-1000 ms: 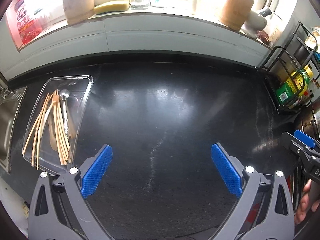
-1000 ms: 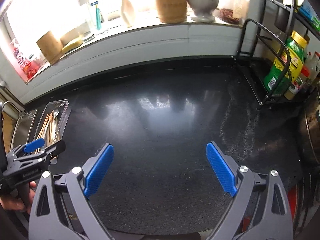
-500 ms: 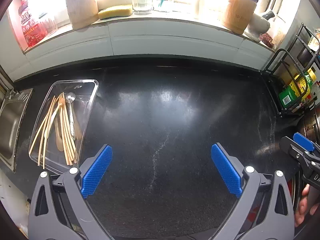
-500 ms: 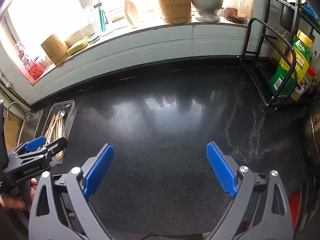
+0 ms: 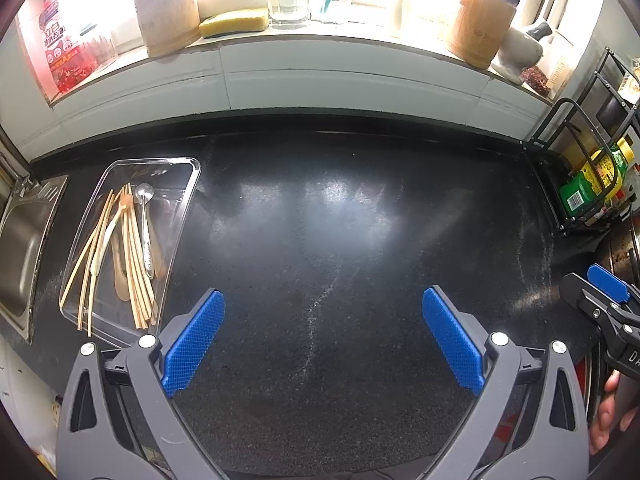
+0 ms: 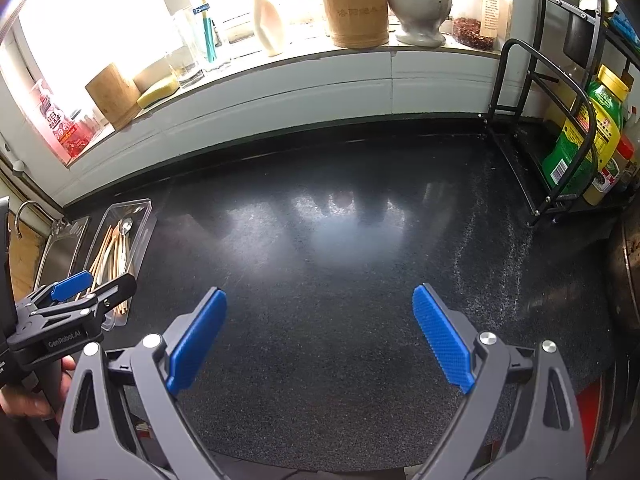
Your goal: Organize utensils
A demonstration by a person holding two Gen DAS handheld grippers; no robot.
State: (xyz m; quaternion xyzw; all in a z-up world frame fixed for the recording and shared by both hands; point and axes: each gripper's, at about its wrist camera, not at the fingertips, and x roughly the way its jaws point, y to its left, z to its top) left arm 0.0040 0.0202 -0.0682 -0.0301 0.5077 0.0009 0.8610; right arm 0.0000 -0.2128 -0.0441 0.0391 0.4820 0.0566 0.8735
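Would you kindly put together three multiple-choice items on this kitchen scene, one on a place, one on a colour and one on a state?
1. Where does the clear tray with the chopsticks and metal spoon sit?
A. on the windowsill
B. on the black counter beside the sink
C. inside the wire rack

2. What colour is the sponge on the windowsill?
A. yellow
B. blue
C. red

3. How do the jaws of the left gripper and right gripper stand?
A. both shut on chopsticks
B. one open, one shut
C. both wide open and empty

Answers: 1 B, the tray lies on the counter right next to the steel sink. 2 A, the sponge shows yellow by the wooden block. 3 C, only bare counter shows between each pair of blue pads.
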